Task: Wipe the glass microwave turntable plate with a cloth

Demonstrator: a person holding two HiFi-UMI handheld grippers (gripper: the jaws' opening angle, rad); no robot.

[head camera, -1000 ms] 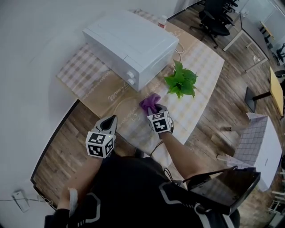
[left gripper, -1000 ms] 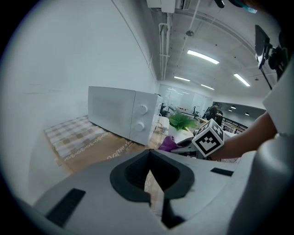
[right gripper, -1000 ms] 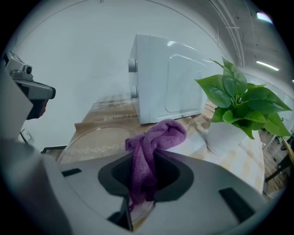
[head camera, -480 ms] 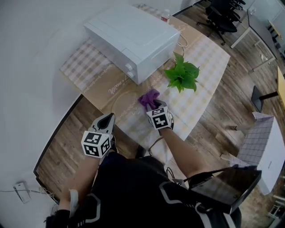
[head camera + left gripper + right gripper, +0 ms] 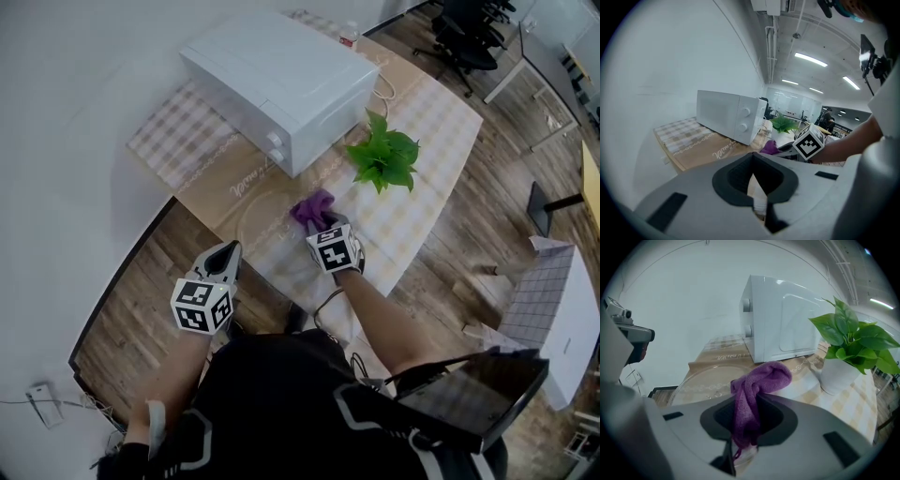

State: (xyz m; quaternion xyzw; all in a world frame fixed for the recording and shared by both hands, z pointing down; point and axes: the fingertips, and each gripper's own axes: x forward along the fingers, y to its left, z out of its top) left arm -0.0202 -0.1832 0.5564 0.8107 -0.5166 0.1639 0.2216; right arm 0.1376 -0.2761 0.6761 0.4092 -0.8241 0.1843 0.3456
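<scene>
The clear glass turntable plate (image 5: 255, 217) lies on the checked tablecloth in front of the white microwave (image 5: 277, 80). In the right gripper view the plate (image 5: 701, 378) spreads out just beyond the jaws. My right gripper (image 5: 322, 223) is shut on a bunched purple cloth (image 5: 314, 206), which hangs over the plate's right side; the cloth (image 5: 757, 383) sticks up from the closed jaws (image 5: 740, 448). My left gripper (image 5: 228, 251) hovers at the table's near edge, left of the plate, shut with nothing in it (image 5: 757, 206).
A green potted plant (image 5: 384, 159) stands right of the cloth, close to the microwave's front corner. The table (image 5: 427, 150) ends at wooden floor on the left and near sides. Office chairs (image 5: 464, 37) are far back.
The left gripper has drawn back slightly toward my body. The right gripper stays over the plate with the cloth in it.
</scene>
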